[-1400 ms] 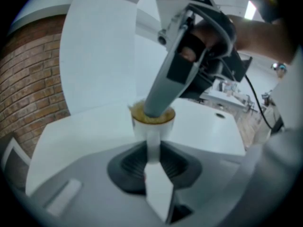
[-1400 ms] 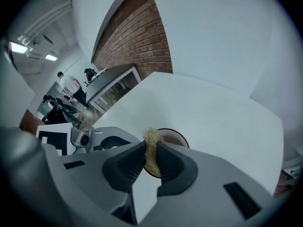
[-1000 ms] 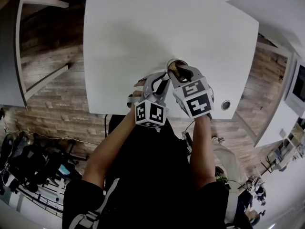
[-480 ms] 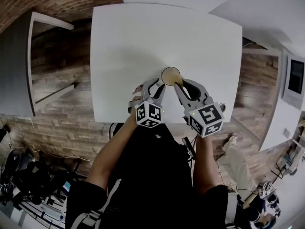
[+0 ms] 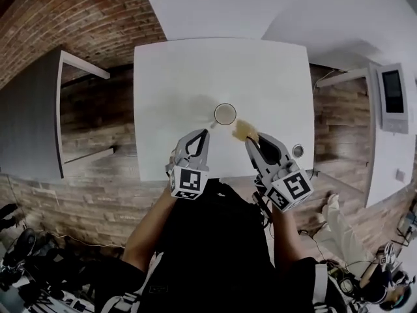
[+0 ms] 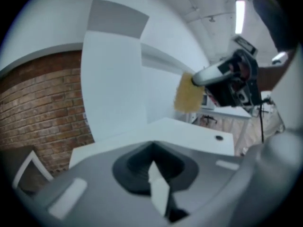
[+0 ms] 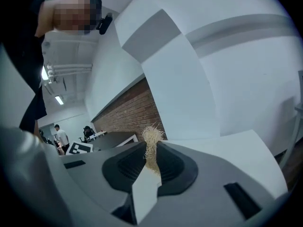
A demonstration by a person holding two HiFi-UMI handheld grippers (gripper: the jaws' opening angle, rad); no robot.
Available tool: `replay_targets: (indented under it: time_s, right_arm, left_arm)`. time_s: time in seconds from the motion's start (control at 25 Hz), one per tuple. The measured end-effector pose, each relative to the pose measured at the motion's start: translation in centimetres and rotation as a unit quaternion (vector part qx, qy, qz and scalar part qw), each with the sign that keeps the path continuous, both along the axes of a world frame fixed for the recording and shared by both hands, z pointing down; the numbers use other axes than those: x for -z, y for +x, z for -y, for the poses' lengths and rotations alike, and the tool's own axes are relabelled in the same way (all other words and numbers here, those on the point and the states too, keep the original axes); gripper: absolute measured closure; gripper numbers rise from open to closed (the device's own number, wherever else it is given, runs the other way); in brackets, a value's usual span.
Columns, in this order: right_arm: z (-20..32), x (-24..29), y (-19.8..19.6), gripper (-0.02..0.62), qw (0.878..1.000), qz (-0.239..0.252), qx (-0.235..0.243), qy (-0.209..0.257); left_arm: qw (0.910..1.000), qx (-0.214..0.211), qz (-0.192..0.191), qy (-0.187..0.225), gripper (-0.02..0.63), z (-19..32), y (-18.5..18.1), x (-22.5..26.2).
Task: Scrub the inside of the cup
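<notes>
A small white cup (image 5: 225, 114) stands upright near the front of the white table (image 5: 195, 70), with nothing in it that I can see. My right gripper (image 5: 254, 139) hangs just right of the cup and nearer to me, shut on a straw-coloured scrub pad (image 5: 245, 130). In the right gripper view the scrub pad (image 7: 151, 143) sticks up from the right gripper (image 7: 150, 163). My left gripper (image 5: 199, 135) is left of the cup and apart from it. Its jaws have just been closing and hold nothing; the left gripper (image 6: 152, 164) looks shut. The cup is in neither gripper view.
A round cable hole (image 5: 298, 150) sits at the table's front right corner. A grey table (image 5: 32, 109) stands to the left against a brick wall (image 5: 78, 18). A wall screen (image 5: 393, 93) is at the right. Wooden floor surrounds the table.
The scrub pad has come out of the cup and both grippers have pulled up and back toward me. The left gripper, open beside the cup before, is shut now.
</notes>
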State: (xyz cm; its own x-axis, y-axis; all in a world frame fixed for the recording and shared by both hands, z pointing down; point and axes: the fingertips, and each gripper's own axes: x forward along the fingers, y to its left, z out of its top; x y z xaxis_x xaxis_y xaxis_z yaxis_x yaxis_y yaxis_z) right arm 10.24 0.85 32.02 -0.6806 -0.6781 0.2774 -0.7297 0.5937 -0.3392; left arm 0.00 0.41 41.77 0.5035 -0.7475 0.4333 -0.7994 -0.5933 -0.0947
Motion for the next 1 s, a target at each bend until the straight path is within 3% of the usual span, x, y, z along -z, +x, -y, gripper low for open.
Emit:
replay_targets:
  time_s: [0.12,0.32,0.56,1.0]
  right_arm:
    - [-2.3,1.3,0.4,0.538,1.0,-0.021,0.002,0.02]
    - [-5.9,1.6,0.8,0.538,0.997,-0.064,0.004,0.037]
    - [-7.8,2.1,0.1,0.538,0.999,-0.025,0.005,0.03]
    - [-8.7,1.4,0.2,0.54,0.999,-0.049,-0.009,0.006]
  left_arm:
    - [0.9989,-0.004,-0.03,0.036,0.603,-1.5,0.1,4.5]
    - [0.9961,-0.002,-0.068,0.056,0.603,-4.6,0.8,8.1]
    - [0.9964,-0.024,-0.063,0.051,0.603,-6.3,1.6,8.3]
    - [0.9951,-0.023,-0.073,0.063,0.603,-7.0,2.1,9.4]
